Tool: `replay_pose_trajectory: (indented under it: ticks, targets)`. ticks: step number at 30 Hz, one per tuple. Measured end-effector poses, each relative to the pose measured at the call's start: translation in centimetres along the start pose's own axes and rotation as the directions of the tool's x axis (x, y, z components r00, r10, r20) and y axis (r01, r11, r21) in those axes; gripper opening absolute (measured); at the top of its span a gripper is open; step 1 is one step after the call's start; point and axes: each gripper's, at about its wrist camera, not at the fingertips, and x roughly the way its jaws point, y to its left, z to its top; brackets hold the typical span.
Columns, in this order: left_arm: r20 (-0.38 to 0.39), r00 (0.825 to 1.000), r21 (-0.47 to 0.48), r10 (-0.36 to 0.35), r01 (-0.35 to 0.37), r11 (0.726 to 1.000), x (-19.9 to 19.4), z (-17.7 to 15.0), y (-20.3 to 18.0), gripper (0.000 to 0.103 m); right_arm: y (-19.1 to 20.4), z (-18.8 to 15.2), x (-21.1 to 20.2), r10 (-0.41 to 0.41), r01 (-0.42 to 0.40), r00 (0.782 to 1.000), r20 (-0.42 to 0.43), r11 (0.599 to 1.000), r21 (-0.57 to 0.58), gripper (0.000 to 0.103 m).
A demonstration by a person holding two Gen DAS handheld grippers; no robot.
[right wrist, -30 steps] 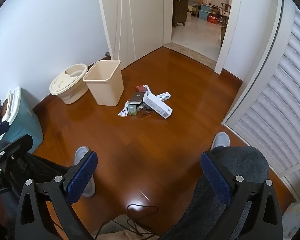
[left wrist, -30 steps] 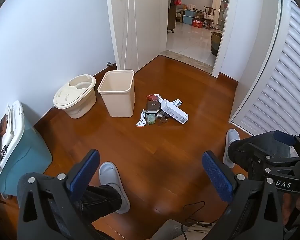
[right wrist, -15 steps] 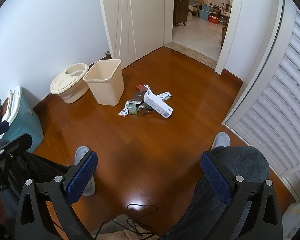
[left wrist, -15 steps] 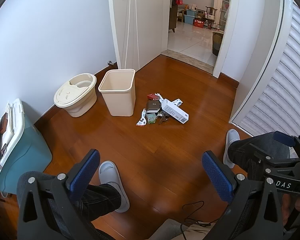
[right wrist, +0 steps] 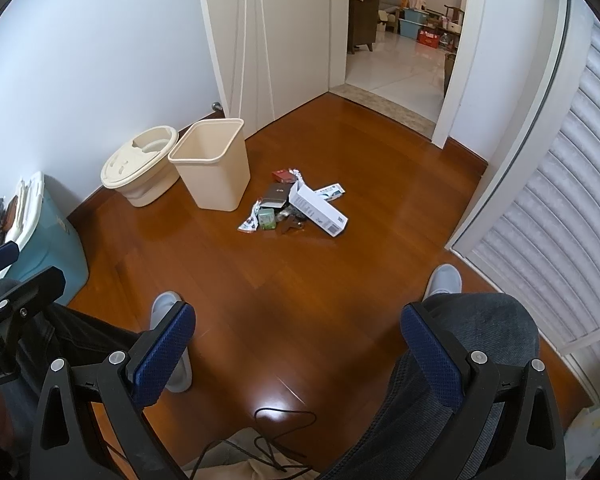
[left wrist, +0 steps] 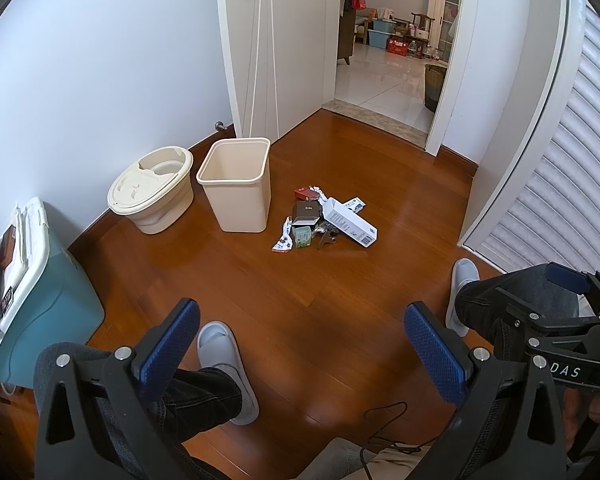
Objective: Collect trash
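trash pile [left wrist: 324, 222] on floor beside bin [left wrist: 236, 184]; both grippers empty, apart.

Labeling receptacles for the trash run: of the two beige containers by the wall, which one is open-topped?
The square wastebasket, nearer the trash pile. Its top is open and looks empty; the round tub on its left is capped by a lid.

A teal storage box [left wrist: 56, 300] (white lid) stands beside the wall.
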Motion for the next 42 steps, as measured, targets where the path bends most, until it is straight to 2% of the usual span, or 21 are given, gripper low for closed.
replay_pose_trajectory:
  ticks: [42]
  targets:
    - [-0.006,1.000,-0.016,-0.002,0.002,1.000,0.1,-0.3,-0.1,0.103,0.5,-0.1,-0.2,0.016,-0.016,1.000,-0.005,1.000,0.010,0.103]
